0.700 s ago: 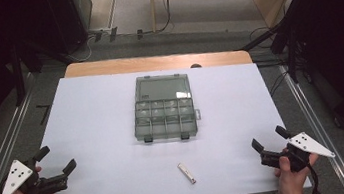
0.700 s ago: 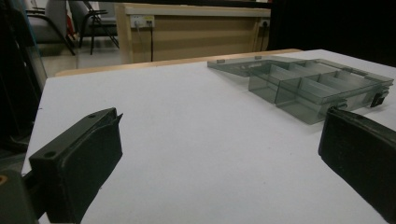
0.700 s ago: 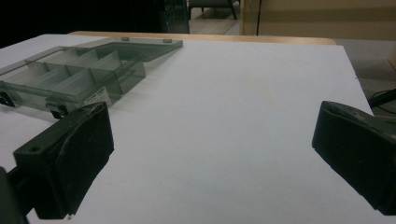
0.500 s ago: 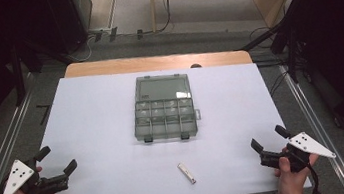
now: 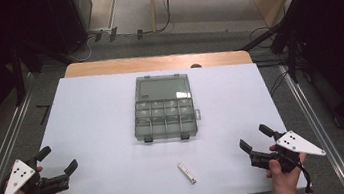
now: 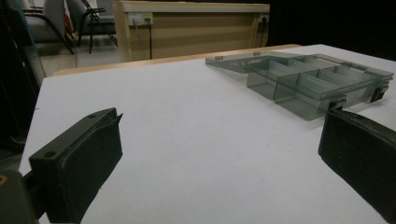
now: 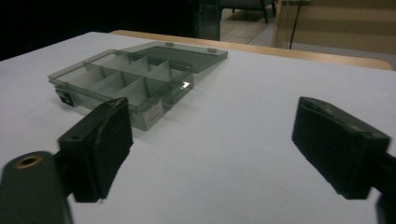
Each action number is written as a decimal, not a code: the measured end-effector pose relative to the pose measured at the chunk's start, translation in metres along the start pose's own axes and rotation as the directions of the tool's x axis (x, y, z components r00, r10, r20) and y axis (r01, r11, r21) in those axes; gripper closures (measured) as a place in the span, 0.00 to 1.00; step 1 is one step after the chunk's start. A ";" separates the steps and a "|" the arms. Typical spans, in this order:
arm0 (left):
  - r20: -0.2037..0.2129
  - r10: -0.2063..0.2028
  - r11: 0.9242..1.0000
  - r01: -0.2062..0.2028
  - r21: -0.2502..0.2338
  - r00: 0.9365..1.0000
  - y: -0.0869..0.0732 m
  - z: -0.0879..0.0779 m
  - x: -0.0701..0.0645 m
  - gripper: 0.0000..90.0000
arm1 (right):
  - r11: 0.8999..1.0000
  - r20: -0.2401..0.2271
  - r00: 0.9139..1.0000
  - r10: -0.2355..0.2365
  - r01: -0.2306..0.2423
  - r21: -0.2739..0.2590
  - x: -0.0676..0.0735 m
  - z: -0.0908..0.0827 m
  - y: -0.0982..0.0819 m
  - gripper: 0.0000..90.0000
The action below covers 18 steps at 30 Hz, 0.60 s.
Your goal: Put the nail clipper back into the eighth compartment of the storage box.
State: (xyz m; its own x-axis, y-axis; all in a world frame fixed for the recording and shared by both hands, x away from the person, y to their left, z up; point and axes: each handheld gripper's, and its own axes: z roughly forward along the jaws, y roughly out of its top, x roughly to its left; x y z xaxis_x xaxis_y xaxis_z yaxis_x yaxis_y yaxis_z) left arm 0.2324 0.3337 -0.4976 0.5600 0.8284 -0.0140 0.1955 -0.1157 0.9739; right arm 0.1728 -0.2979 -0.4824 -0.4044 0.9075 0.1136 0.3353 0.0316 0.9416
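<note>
Grippers sit at the two near corners of the white table (image 5: 97, 117), one in each of my hands. My left gripper (image 5: 58, 161) rests at the near left edge, jaws spread wide with nothing but bare tabletop between them; its own view confirms the gap (image 6: 219, 154). My right gripper (image 5: 255, 136) sits at the near right edge, jaws also wide apart and holding nothing, as its own view shows (image 7: 210, 149).

The box (image 5: 165, 109), a grey see-through organiser, lies in the middle of the table, well apart from both grippers. Its lid is flat open on the far side, and the tray on the near side is split into small compartments. I see nothing in the compartments from above. From the left gripper view the box (image 6: 308, 79) lies ahead and to the right; from the right gripper view the box (image 7: 135, 79) lies ahead and to the left.

A small white clip-like piece (image 5: 186, 172) lies on the table near the front edge, between the grippers and nearer than the box, touching neither. I cannot tell what it is.
</note>
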 end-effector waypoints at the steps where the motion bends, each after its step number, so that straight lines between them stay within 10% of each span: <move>1: 0.000 0.000 1.000 0.000 0.000 1.000 0.000 0.000 0.000 0.00 | 1.000 -0.016 1.000 -0.009 0.009 0.019 0.006 0.003 0.003 0.16; 18: 0.000 -0.001 1.000 0.001 0.004 1.000 0.000 0.001 0.000 0.00 | 0.988 -0.218 0.974 -0.063 0.092 0.127 0.046 0.021 0.017 0.77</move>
State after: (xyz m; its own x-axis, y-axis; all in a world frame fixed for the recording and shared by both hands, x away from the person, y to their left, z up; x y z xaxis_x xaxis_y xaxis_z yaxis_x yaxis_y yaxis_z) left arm 0.2328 0.3334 -0.4976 0.5596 0.8287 -0.0145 0.1988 -0.1173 0.9730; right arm 0.1775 -0.2467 -0.4678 -0.6003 0.7906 0.1206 0.4018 0.1678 0.9002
